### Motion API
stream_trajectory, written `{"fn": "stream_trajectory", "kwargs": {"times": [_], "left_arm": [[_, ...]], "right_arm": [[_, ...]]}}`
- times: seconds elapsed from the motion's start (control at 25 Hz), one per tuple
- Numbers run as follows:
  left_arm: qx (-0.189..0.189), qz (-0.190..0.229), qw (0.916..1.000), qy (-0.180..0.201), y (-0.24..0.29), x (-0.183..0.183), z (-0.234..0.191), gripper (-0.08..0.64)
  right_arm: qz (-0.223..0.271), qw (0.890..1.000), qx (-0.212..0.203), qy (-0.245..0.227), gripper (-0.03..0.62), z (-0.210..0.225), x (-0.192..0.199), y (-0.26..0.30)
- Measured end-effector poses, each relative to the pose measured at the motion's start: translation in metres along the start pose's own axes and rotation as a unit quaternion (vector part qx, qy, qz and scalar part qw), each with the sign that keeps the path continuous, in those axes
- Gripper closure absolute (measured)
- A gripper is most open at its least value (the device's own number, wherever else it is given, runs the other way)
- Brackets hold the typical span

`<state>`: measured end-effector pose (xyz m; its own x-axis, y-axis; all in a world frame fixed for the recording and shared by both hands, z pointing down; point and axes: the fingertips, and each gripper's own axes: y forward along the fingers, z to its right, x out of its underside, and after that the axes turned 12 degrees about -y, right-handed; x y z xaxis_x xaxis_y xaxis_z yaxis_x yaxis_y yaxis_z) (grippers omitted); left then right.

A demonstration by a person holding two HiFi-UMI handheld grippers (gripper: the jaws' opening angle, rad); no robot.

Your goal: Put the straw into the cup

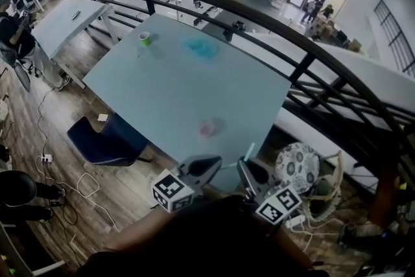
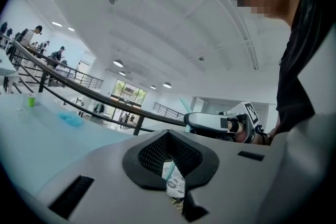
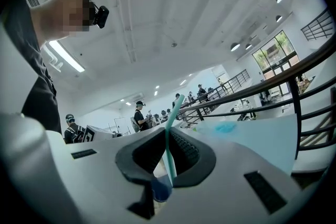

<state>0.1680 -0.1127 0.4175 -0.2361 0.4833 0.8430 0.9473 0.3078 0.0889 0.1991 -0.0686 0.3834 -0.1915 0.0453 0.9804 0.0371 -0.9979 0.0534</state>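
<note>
In the right gripper (image 3: pixel 167 162), lower centre, the straw (image 3: pixel 169 134) is clamped upright; the left gripper (image 2: pixel 170 165) is seen closed and empty. The cup (image 1: pixel 209 128) is stood mid-frame on the table (image 1: pixel 162 94), well apart. It could be tipped if its rim is struck by a tilted straw.

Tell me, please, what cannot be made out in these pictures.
Head view: pinkish blur on the table, too smeared to identify.
Head view: green cup, too small to see inside.
Left gripper view: pale strip in the left gripper, mostly hidden by its jaws.
Right gripper view: straw's lower end, hidden between the right gripper's jaws.
</note>
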Motion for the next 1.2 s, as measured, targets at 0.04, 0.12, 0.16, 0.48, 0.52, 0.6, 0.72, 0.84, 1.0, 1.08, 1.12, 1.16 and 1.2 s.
{"fn": "stream_trajectory", "kwargs": {"times": [0.04, 0.12, 0.16, 0.48, 0.52, 0.6, 0.72, 0.84, 1.0, 1.08, 1.12, 1.16, 1.2], "left_arm": [[-0.002, -0.001, 1.0000, -0.002, -0.003, 0.000, -0.002, 0.549], [-0.003, -0.007, 1.0000, 0.005, -0.005, 0.000, -0.004, 0.549], [-0.003, -0.010, 0.9999, 0.008, -0.005, 0.000, -0.004, 0.549], [-0.019, 0.002, 0.9996, -0.021, 0.000, 0.001, -0.027, 0.549], [-0.026, 0.003, 0.9994, -0.022, 0.002, 0.000, -0.031, 0.549], [-0.042, 0.008, 0.9988, -0.023, 0.006, -0.004, -0.036, 0.549], [-0.056, 0.019, 0.9978, -0.029, 0.013, -0.006, -0.039, 0.549], [-0.068, 0.026, 0.9967, -0.036, 0.019, -0.003, -0.048, 0.549], [-0.093, 0.032, 0.9946, -0.035, 0.029, -0.004, -0.072, 0.549], [-0.102, 0.038, 0.9933, -0.041, 0.037, -0.008, -0.081, 0.549], [-0.106, 0.040, 0.9926, -0.045, 0.040, -0.009, -0.084, 0.549], [-0.111, 0.041, 0.9919, -0.048, 0.041, -0.009, -0.087, 0.549], [-0.116, 0.041, 0.9910, -0.051, 0.042, -0.008, -0.091, 0.549]], "right_arm": [[-0.004, 1.000, -0.002, 0.001, 0.561, -0.001, 0.000, 0.003], [-0.012, 1.000, -0.004, -0.001, 0.561, -0.001, 0.001, 0.007], [-0.014, 1.000, -0.004, -0.001, 0.561, 0.000, 0.002, 0.008], [-0.028, 0.999, -0.024, -0.010, 0.561, 0.024, 0.001, 0.028], [-0.028, 0.999, -0.028, -0.013, 0.561, 0.028, -0.001, 0.030], [-0.031, 0.999, -0.038, -0.018, 0.561, 0.034, -0.005, 0.032], [-0.040, 0.997, -0.057, -0.019, 0.561, 0.043, -0.007, 0.036], [-0.048, 0.996, -0.077, -0.022, 0.561, 0.052, -0.006, 0.046], [-0.052, 0.994, -0.093, -0.027, 0.561, 0.070, -0.007, 0.062], [-0.050, 0.993, -0.104, -0.028, 0.561, 0.081, -0.009, 0.070], [-0.051, 0.992, -0.109, -0.027, 0.561, 0.085, -0.009, 0.073], [-0.052, 0.992, -0.114, -0.025, 0.561, 0.087, -0.008, 0.077], [-0.053, 0.991, -0.119, -0.022, 0.561, 0.090, -0.008, 0.081]]}}
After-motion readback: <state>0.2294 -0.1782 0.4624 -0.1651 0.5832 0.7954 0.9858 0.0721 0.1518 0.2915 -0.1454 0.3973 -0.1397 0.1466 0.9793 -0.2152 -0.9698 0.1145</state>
